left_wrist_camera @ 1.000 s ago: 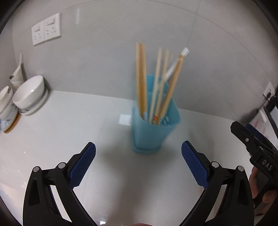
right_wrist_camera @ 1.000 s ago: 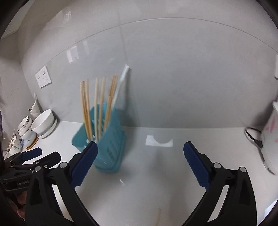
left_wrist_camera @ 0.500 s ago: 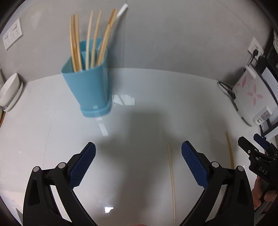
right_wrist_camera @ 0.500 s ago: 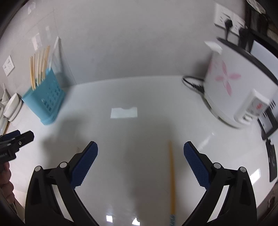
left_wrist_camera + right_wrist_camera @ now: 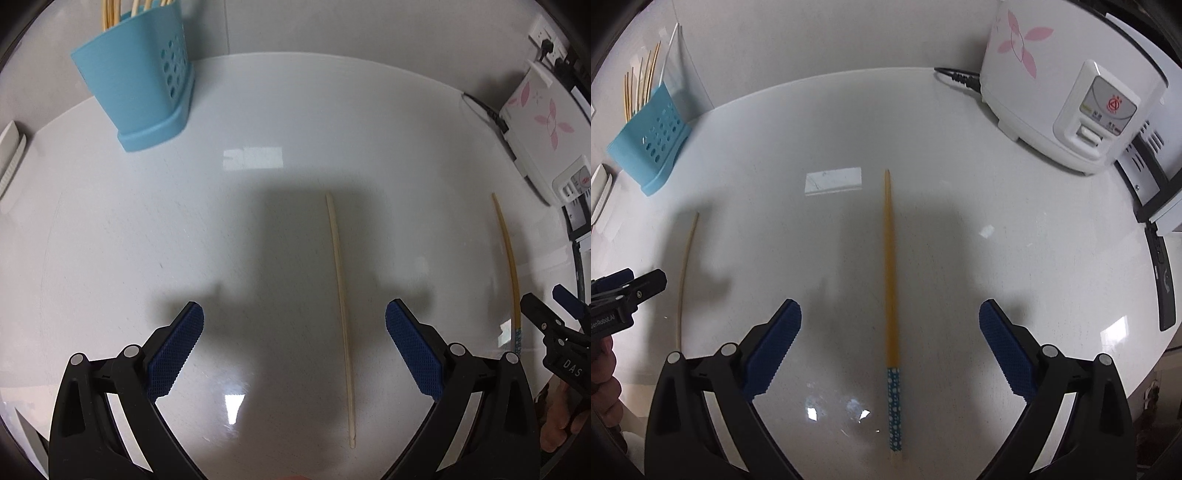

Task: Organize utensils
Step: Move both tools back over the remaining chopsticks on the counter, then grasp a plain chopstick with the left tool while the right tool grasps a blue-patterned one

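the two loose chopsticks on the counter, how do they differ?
The pale chopstick is cream and plain along its length; the orange chopstick is a deeper orange-yellow with a blue white-dotted band at its butt end.
The pale chopstick lies between the left gripper's fingers; the orange chopstick lies between the right gripper's fingers, whose jaws are closing, pads not touching it.
Both lie flat on the white counter, roughly parallel, outside the blue holder.

Two loose chopsticks, one pale (image 5: pixel 341 306) and one orange (image 5: pixel 891 280); one blue holder (image 5: pixel 138 77); one rice cooker (image 5: pixel 1063 96); two grippers.
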`<control>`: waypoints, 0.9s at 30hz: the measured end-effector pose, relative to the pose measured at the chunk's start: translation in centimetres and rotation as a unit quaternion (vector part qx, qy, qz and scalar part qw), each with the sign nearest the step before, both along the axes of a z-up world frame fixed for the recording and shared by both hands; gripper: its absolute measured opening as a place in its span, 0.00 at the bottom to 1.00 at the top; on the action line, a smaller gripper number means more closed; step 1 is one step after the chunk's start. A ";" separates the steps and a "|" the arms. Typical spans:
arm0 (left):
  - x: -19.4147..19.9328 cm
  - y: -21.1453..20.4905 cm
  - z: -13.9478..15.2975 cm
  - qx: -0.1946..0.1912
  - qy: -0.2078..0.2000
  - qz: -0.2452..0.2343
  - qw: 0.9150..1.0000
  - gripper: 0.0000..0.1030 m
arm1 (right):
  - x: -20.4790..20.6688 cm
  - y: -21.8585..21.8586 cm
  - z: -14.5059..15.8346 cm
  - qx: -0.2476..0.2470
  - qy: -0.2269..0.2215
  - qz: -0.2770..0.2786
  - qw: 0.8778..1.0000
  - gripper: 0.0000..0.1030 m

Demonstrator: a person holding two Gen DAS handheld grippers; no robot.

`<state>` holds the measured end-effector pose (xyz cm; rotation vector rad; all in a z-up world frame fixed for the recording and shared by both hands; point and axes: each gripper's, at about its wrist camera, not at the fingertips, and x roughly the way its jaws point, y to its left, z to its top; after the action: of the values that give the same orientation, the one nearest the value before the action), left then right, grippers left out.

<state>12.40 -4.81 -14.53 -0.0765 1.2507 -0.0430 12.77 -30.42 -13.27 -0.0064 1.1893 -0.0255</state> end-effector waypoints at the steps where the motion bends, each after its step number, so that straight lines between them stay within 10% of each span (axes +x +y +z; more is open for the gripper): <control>1: -0.2 -0.3 -0.3 -0.002 0.004 -0.002 1.000 0.94 | -0.1 0.1 -0.2 -0.003 0.004 0.002 1.000 0.87; 15: -0.4 -2.8 -1.6 0.030 0.044 -0.012 0.999 0.66 | -0.1 0.2 -2.1 0.003 0.067 0.009 0.998 0.53; 21: -0.2 -3.4 -1.4 0.039 0.056 -0.018 0.998 0.37 | 0.0 0.8 -2.1 0.007 0.079 0.012 0.997 0.39; 24: -0.1 -3.5 -1.2 0.036 0.065 -0.020 0.997 0.04 | 0.1 1.1 -2.0 0.008 0.081 0.011 0.997 0.24; 25: 0.0 -3.5 -1.2 0.031 0.067 -0.021 0.997 0.04 | 0.3 1.1 -2.0 0.005 0.084 0.010 0.996 0.07; 27: 0.0 -3.4 -1.2 0.027 0.069 -0.023 0.997 0.03 | 0.5 1.1 -2.1 0.006 0.092 0.005 0.996 0.07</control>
<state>12.39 -8.21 -15.69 -0.0035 1.3901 -0.0434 13.22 -29.29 -15.35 -0.0051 1.3731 -0.0088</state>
